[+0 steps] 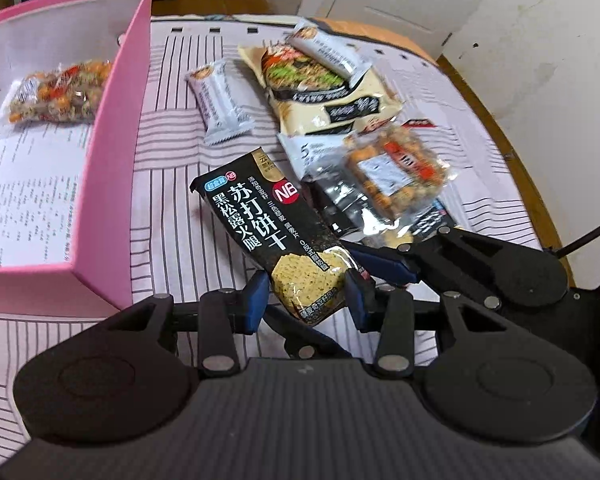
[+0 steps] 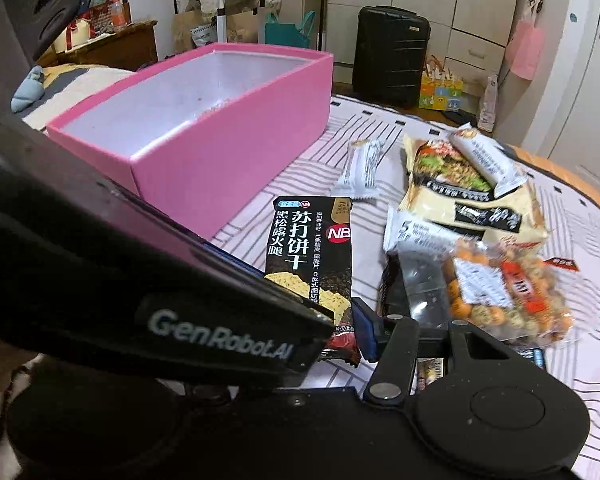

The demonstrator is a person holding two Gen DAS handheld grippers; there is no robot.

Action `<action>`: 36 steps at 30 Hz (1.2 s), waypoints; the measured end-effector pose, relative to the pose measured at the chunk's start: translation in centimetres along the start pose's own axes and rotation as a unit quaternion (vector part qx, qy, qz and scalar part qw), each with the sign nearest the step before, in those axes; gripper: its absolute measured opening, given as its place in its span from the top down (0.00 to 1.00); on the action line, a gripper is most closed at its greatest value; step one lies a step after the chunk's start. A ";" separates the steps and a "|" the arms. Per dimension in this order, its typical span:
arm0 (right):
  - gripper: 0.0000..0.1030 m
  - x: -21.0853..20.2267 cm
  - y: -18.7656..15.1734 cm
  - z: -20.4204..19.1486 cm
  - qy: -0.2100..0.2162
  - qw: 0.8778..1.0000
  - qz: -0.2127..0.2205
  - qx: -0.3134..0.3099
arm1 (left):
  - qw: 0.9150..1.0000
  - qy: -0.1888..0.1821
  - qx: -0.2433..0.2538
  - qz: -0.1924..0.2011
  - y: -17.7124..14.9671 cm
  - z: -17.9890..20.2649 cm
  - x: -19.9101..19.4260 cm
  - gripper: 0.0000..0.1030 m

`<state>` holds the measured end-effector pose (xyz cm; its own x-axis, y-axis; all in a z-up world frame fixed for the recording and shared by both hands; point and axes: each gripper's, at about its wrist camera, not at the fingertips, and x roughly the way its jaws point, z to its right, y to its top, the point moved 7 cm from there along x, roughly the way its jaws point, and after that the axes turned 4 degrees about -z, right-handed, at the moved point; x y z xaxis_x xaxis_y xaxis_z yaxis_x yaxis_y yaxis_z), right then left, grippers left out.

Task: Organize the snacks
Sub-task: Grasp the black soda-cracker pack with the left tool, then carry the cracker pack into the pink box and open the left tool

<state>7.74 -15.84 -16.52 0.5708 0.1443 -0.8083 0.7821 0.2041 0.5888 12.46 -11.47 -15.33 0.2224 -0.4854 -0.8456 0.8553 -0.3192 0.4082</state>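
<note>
A black soda-cracker pack (image 1: 260, 216) (image 2: 308, 256) lies slanted over the striped cloth. My left gripper (image 1: 306, 302) is shut on its near end, a blue pad pressed against each side. My right gripper (image 2: 340, 344) comes in from the right at the same end. One of its blue fingers (image 1: 384, 266) sits beside the pack's right edge. In the right wrist view the left tool's black housing (image 2: 220, 332) hides its other finger. The pink box (image 1: 116, 160) (image 2: 228, 152) stands to the left, holding a bag of mixed nuts (image 1: 56, 94).
Right of the cracker pack lie a clear bag of coated peanuts (image 1: 400, 172), a black and silver pouch (image 1: 340, 200), a beige noodle bag (image 1: 324, 92) and two white bars (image 1: 224, 100) (image 1: 332, 52). The table's rounded edge (image 1: 532, 168) runs close by. A black suitcase (image 2: 392, 60) stands behind.
</note>
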 end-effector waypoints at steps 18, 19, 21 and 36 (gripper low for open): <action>0.42 -6.0 4.3 -2.3 0.021 1.000 0.017 0.008 | 1.000 -0.004 0.012 0.020 2.1 0.3 -8.4 0.61; 0.42 -6.2 4.7 -2.6 0.021 1.000 0.017 0.003 | 1.000 -0.004 0.009 0.023 2.1 0.2 -8.8 0.61; 0.42 -6.5 5.4 -3.3 0.022 1.000 0.019 -0.010 | 1.000 -0.004 0.002 0.030 2.1 -0.3 -9.8 0.61; 0.43 -3.0 11.8 -9.5 0.093 0.982 0.038 -0.161 | 0.990 0.047 -0.103 0.085 2.8 -10.3 -13.3 0.60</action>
<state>12.94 -4.70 -7.18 0.5465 0.3387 -0.7659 0.6020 0.4770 0.6404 16.75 2.42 -6.47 0.4056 -0.4361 -0.8033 0.8768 -0.0626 0.4767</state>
